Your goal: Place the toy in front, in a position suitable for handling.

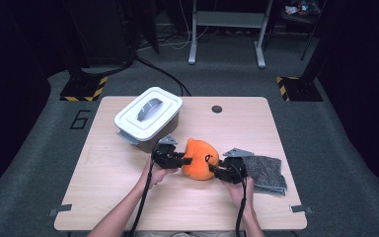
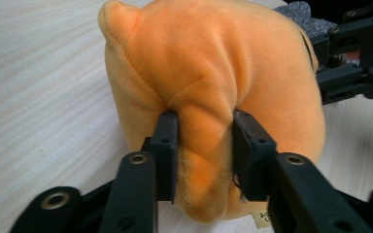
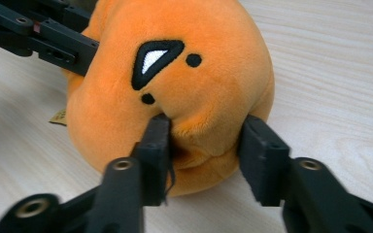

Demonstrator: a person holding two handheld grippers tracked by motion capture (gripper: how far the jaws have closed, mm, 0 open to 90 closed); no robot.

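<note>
An orange plush toy (image 1: 200,163) with a stitched black-and-white eye lies on the wooden table (image 1: 123,197) near its middle. My left gripper (image 1: 185,160) comes at it from the left and is shut on it, its pads squeezing a fold of plush (image 2: 209,63) between them (image 2: 204,145). From the right, my right gripper (image 1: 216,171) is shut on the toy too, pinching a bulge of plush (image 3: 194,87) below the eye (image 3: 204,141). In each gripper view the other gripper shows at the toy's far side, the right gripper (image 2: 354,63) and the left gripper (image 3: 43,34).
A white lidded box (image 1: 148,117) with a grey handle stands just behind the left gripper. A folded grey cloth (image 1: 266,173) lies right of the right hand. A small round hole (image 1: 217,109) sits near the table's far edge.
</note>
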